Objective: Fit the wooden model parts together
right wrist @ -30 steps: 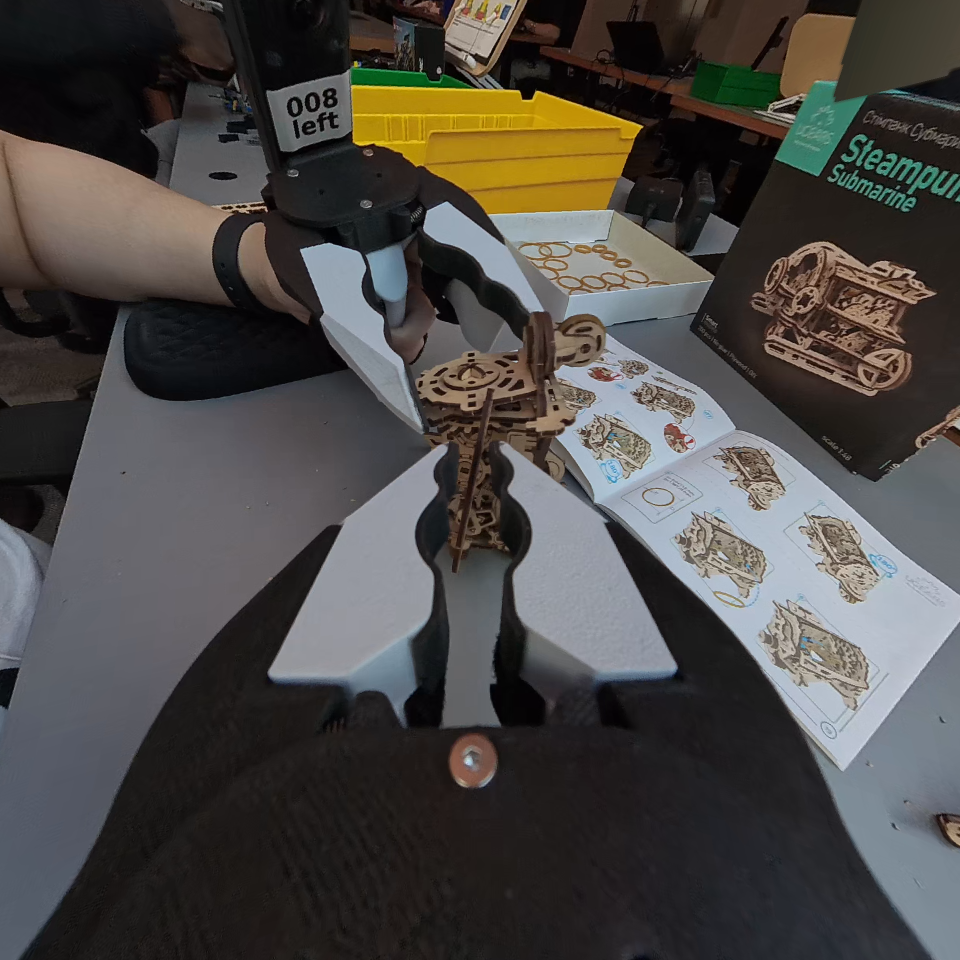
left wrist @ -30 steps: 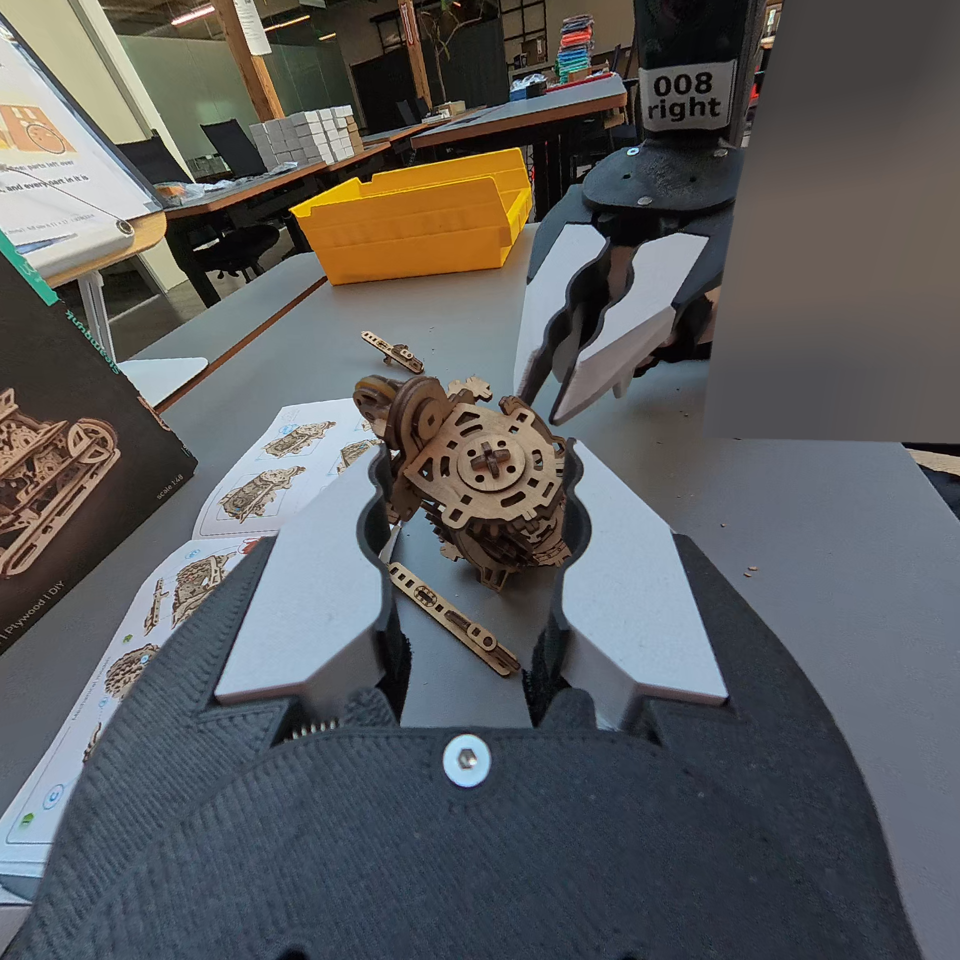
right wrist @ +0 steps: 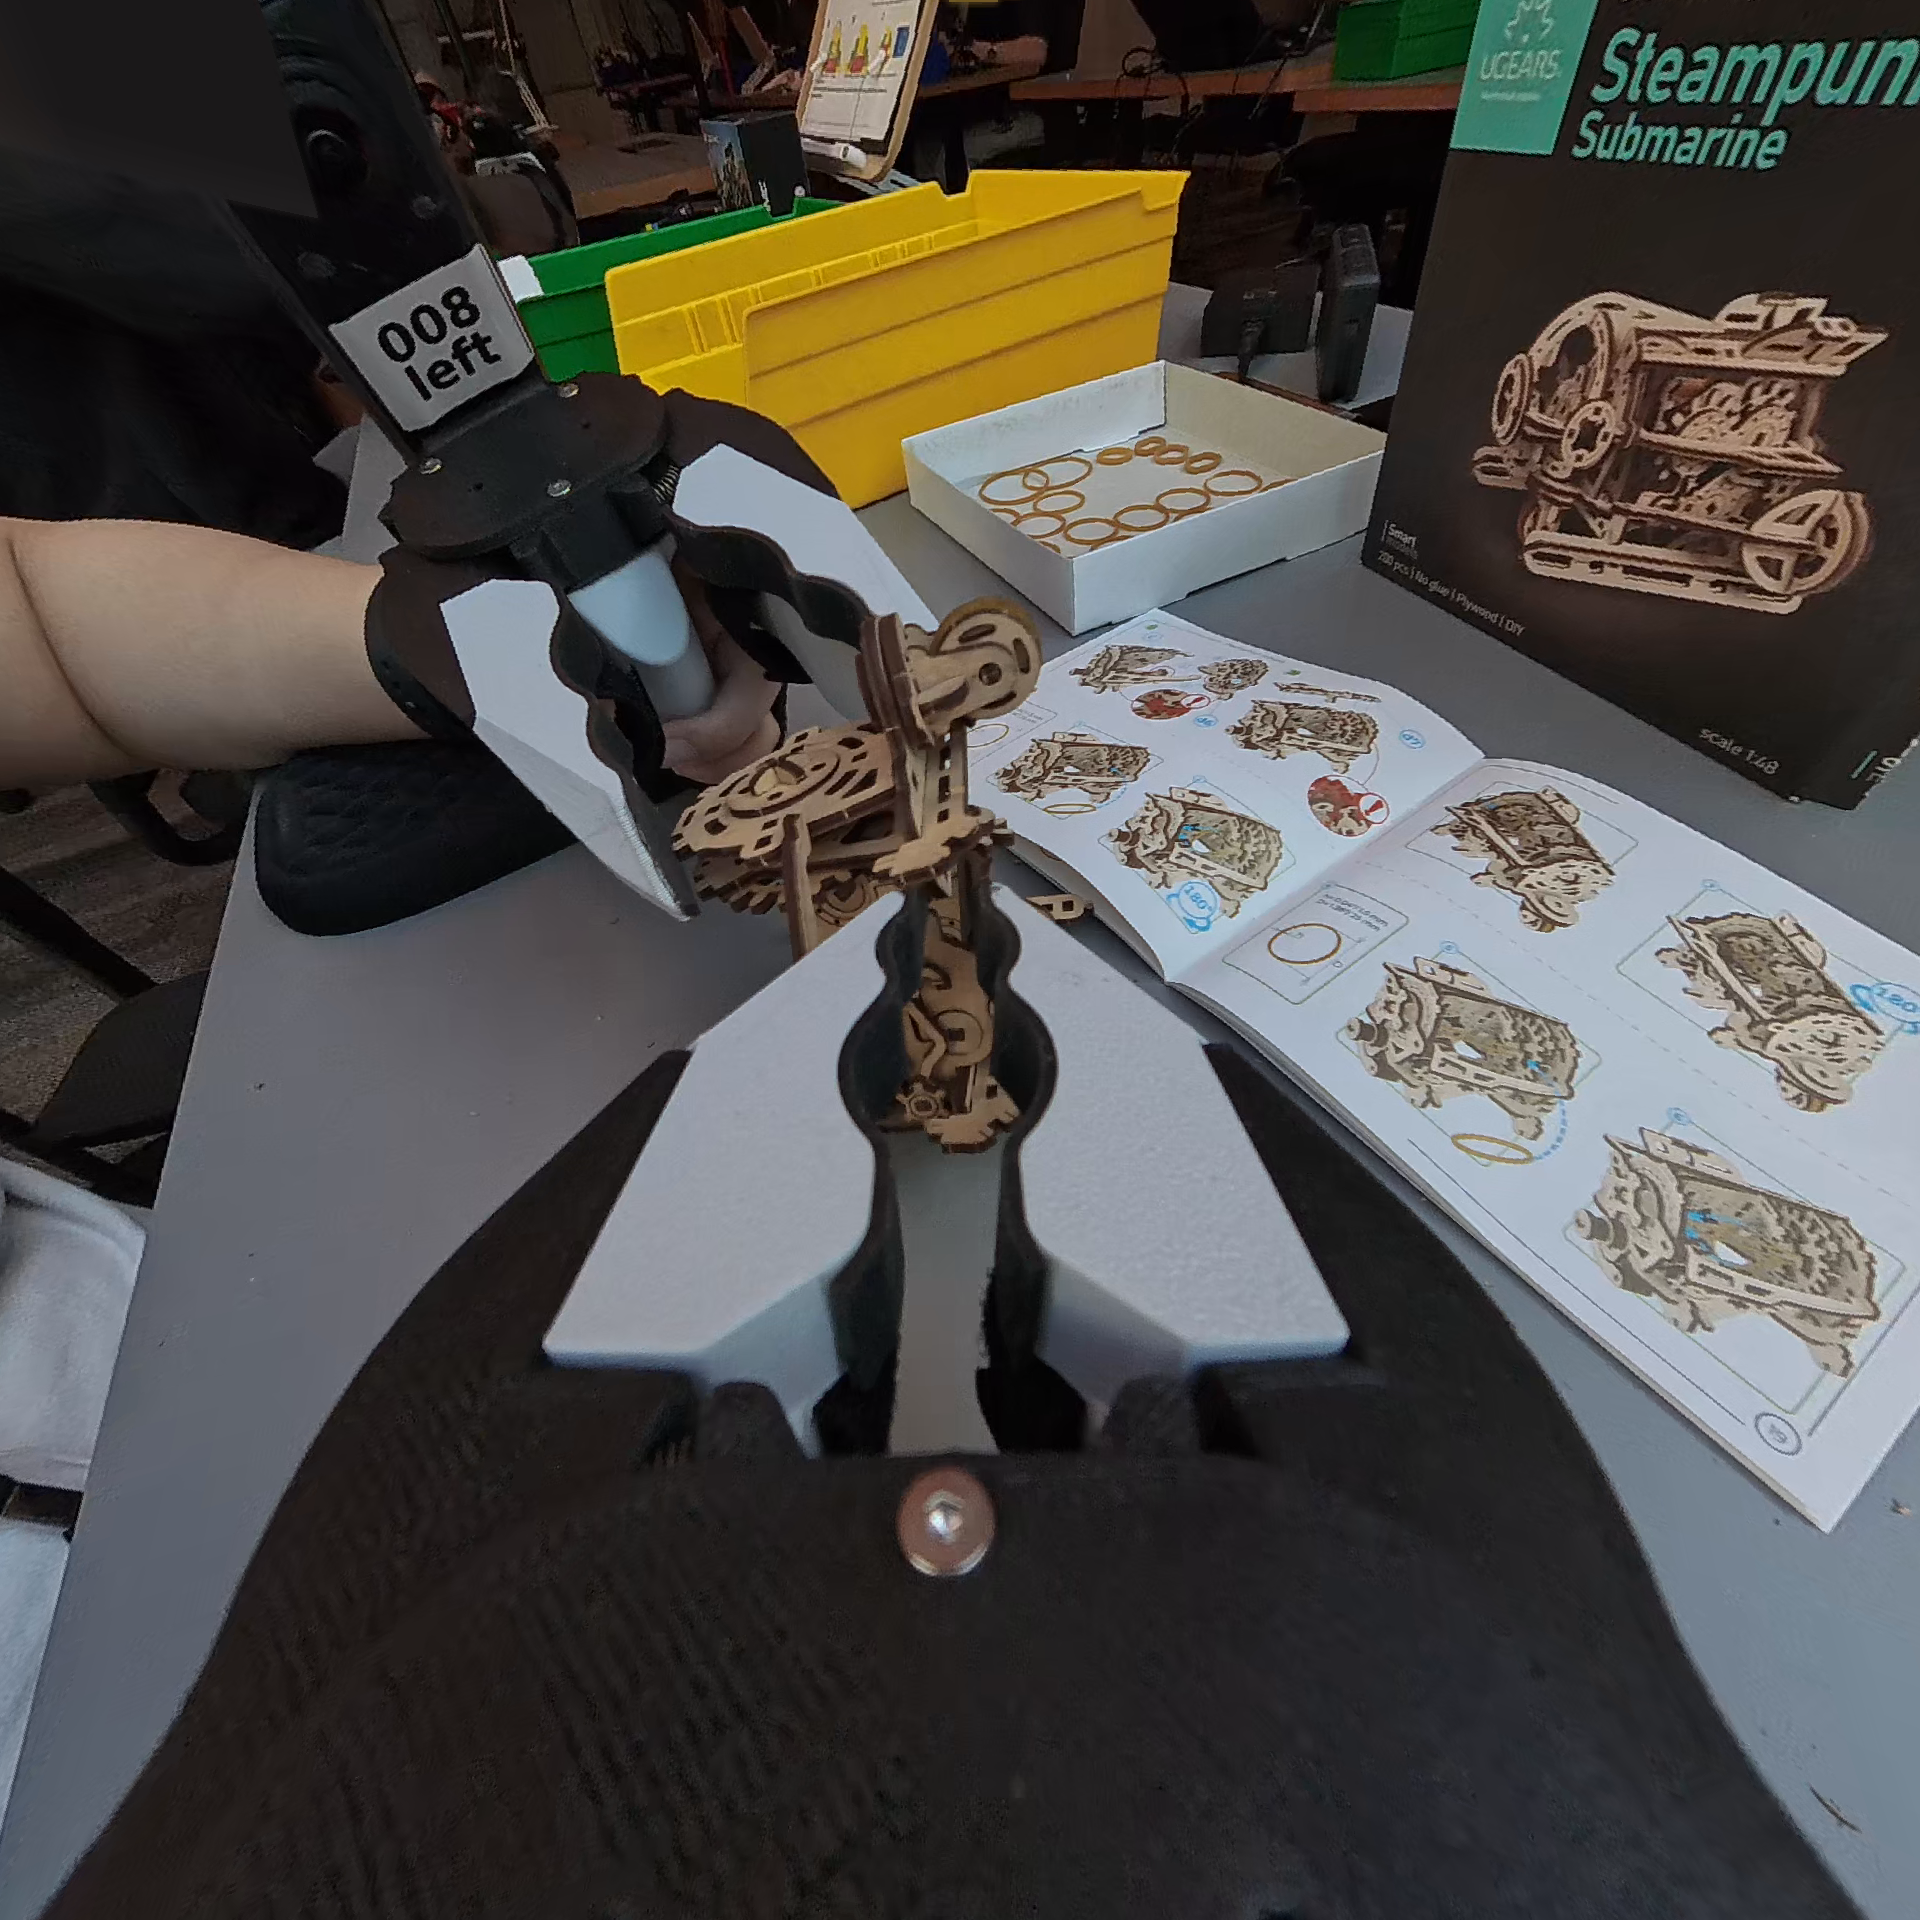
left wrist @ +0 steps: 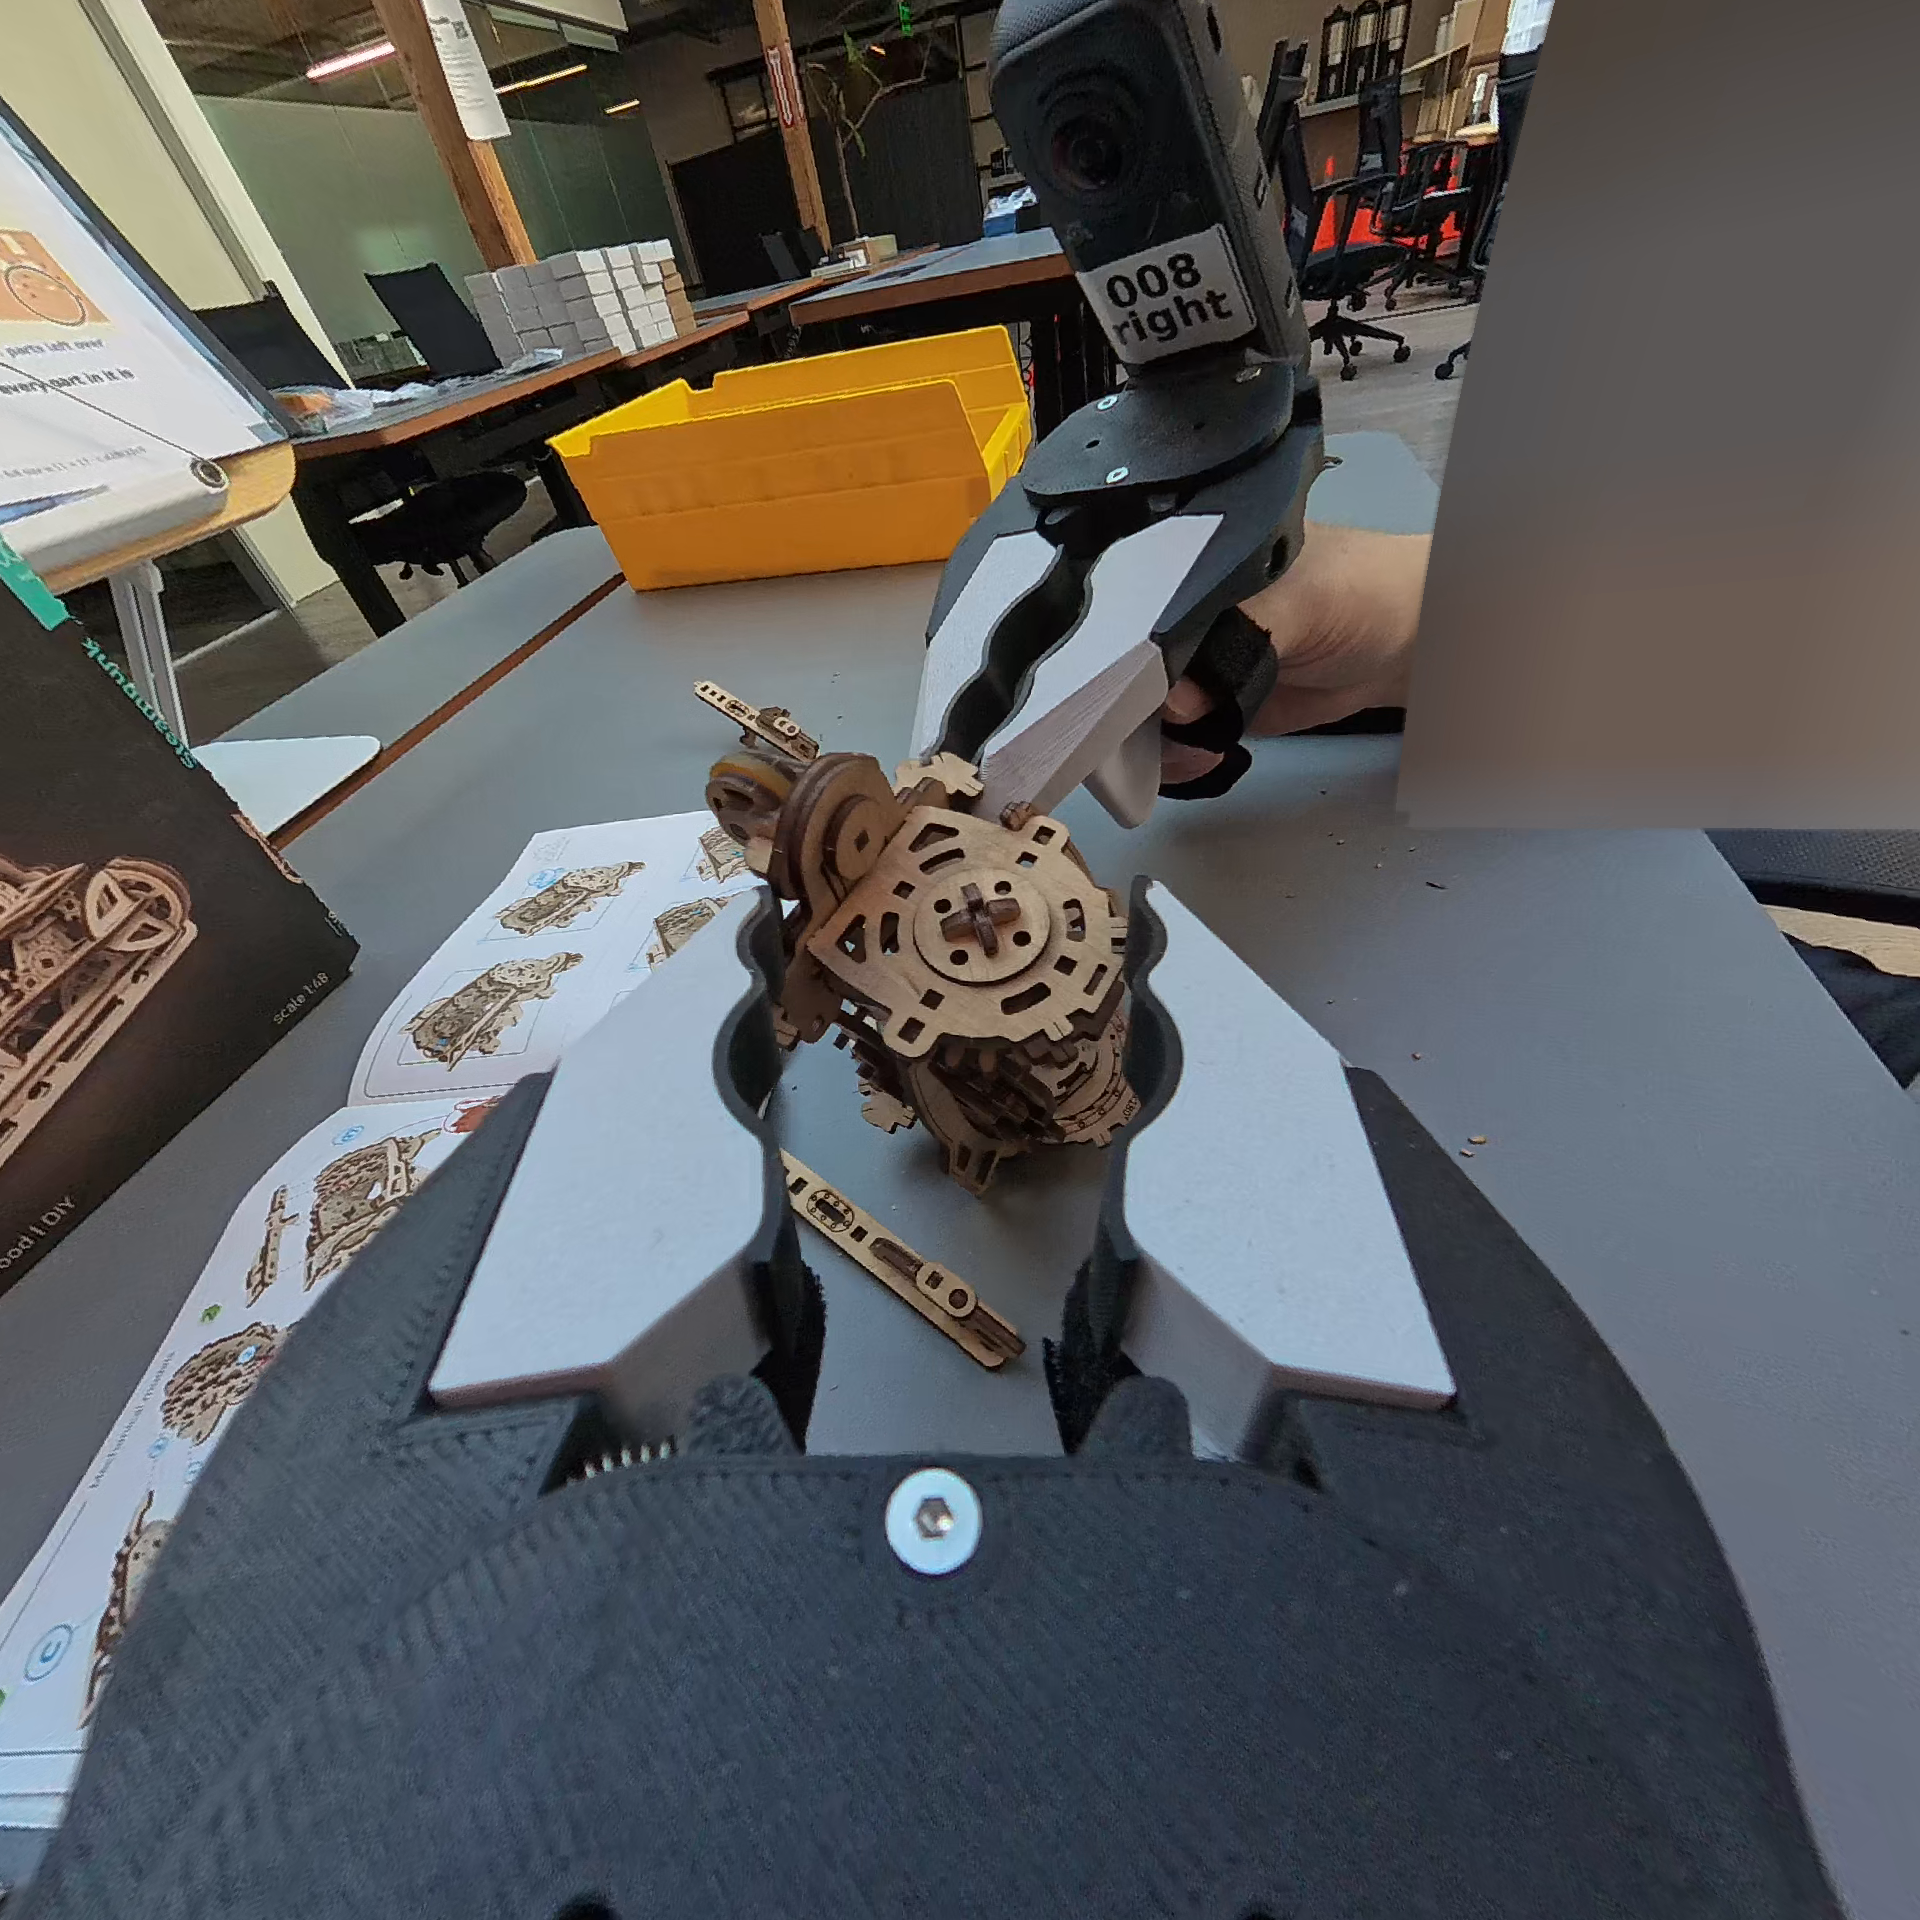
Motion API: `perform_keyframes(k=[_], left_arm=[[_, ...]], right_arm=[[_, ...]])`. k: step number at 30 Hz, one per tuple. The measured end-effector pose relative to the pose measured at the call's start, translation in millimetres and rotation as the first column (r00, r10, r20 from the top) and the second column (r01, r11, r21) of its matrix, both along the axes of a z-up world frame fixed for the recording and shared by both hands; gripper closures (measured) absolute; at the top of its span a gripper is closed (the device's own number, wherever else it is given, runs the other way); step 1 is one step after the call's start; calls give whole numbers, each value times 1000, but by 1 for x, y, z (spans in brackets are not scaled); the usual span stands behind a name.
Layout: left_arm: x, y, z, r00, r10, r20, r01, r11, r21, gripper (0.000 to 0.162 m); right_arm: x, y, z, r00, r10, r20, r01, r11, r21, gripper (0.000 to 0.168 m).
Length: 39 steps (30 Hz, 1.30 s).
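Note:
The partly built wooden model (left wrist: pixel 966 956) is clamped between the fingers of my left gripper (left wrist: pixel 951 914), tilted, with its lower edge near the table. In the right wrist view the model (right wrist: pixel 810 800) has a wheel on top, and my left gripper (right wrist: pixel 769 790) grips it from the far left. My right gripper (right wrist: pixel 948 914) is shut on a thin flat wooden part (right wrist: pixel 940 1029), held edge-on against the model's near side. In the left wrist view my right gripper (left wrist: pixel 966 774) comes down from above and its tips meet the model's top edge.
A loose wooden strip (left wrist: pixel 894 1257) lies under the model and a smaller one (left wrist: pixel 758 717) behind it. An open instruction booklet (right wrist: pixel 1455 935) and the kit box (right wrist: pixel 1662 416) are to the right. A white tray (right wrist: pixel 1236 561) of rubber bands, a yellow bin (right wrist: pixel 914 301) and a black wrist pad (right wrist: pixel 395 831) stand nearby. My left and right fingertips are right by each other.
My right gripper has moved in with its thin part, from a short way off to right against the model. The model in my left gripper has tilted and come closer.

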State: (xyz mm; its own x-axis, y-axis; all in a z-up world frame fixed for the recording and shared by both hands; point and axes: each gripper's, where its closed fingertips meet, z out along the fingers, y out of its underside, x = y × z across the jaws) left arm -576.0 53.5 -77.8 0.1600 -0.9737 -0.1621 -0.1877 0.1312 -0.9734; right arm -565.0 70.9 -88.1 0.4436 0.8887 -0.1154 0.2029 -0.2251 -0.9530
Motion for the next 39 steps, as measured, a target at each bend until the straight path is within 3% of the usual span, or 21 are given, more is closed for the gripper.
perform_keyframes(k=[18, 39], left_arm=[[0, -4, -1, 997, -20, -68, 24, 998, 61, 98], [2, -6, 0, 995, -26, -91, 31, 998, 52, 98]], right_arm=[[2, -2, -1, 999, -35, 32, 32, 995, 94, 160], [14, 6, 0, 982, -184, 30, 177, 971, 158, 134]])
